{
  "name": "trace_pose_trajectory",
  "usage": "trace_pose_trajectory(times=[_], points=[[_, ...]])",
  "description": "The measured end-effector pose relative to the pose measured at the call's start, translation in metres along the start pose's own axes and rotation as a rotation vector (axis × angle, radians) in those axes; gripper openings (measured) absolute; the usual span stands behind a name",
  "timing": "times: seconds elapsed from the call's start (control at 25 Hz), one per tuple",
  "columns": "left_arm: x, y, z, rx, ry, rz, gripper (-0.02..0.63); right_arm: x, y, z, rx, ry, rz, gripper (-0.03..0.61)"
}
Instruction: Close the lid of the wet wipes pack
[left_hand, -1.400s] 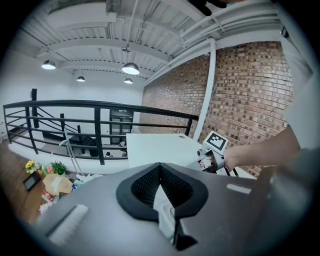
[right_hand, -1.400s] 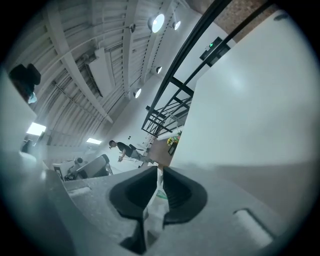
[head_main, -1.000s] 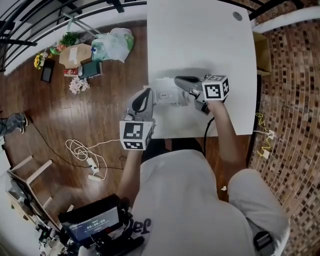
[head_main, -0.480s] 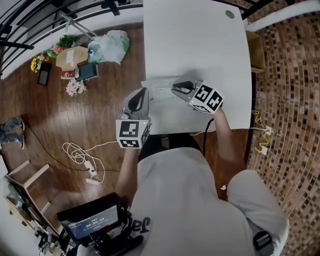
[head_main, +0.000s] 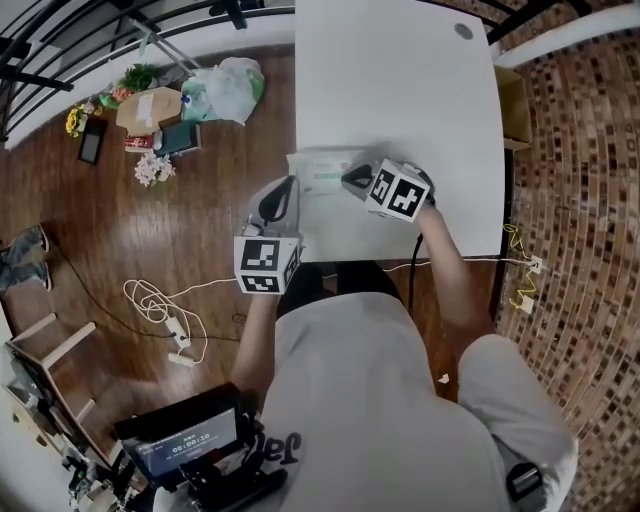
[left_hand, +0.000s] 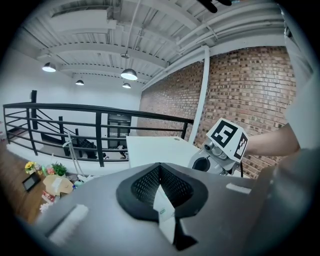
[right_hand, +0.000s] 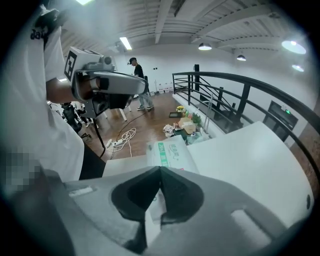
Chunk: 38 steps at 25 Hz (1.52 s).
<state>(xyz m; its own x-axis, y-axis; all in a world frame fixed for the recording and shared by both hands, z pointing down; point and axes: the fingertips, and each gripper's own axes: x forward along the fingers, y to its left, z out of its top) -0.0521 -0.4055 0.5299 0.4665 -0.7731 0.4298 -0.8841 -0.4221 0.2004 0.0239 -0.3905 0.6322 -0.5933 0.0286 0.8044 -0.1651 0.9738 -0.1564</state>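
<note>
At left, gripping with the left gripper (head_main: 284, 193), by jaws clenched on a thin white sliver with green print, seemingly an end seam of the wet wipes pack (head_main: 322, 178); likely to tear or stretch that film under too hard a pull. In the middle, resting flat on the white counter (head_main: 400, 80), close to its near left corner; liable to slide off that edge under a sideways shove. At right, poised over the pack's right part with the right gripper (head_main: 352, 180), by jaws pressed together and grasping nothing, with the lid hidden beneath; risking a half-latched lid through off-centre pressure. Lying printed face up, with the long axis running left to right along the counter's near edge, one end toward each gripper.
</note>
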Motion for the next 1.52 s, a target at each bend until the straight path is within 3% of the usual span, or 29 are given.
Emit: trace_pose_trajectory(times=[0.32, 0.56, 0.8, 1.08, 1.52], points=[[-0.003, -0.003, -0.009, 0.000, 0.018, 0.001, 0.017, 0.025, -0.002, -0.006, -0.103, 0.197, -0.101, -0.008], [-0.005, 0.000, -0.014, -0.006, 0.028, 0.002, 0.017, 0.034, -0.004, -0.007, -0.079, 0.264, -0.125, -0.008], [-0.002, 0.004, -0.017, -0.014, 0.028, 0.001, 0.017, 0.036, -0.007, -0.008, -0.022, 0.262, -0.143, -0.008], [-0.004, 0.004, -0.021, -0.018, 0.034, 0.000, 0.017, 0.040, -0.005, -0.012, -0.057, 0.310, -0.148, -0.008], [-0.014, 0.011, -0.025, -0.014, 0.035, 0.006, 0.017, 0.031, -0.001, 0.002, 0.000, 0.166, -0.231, -0.009]])
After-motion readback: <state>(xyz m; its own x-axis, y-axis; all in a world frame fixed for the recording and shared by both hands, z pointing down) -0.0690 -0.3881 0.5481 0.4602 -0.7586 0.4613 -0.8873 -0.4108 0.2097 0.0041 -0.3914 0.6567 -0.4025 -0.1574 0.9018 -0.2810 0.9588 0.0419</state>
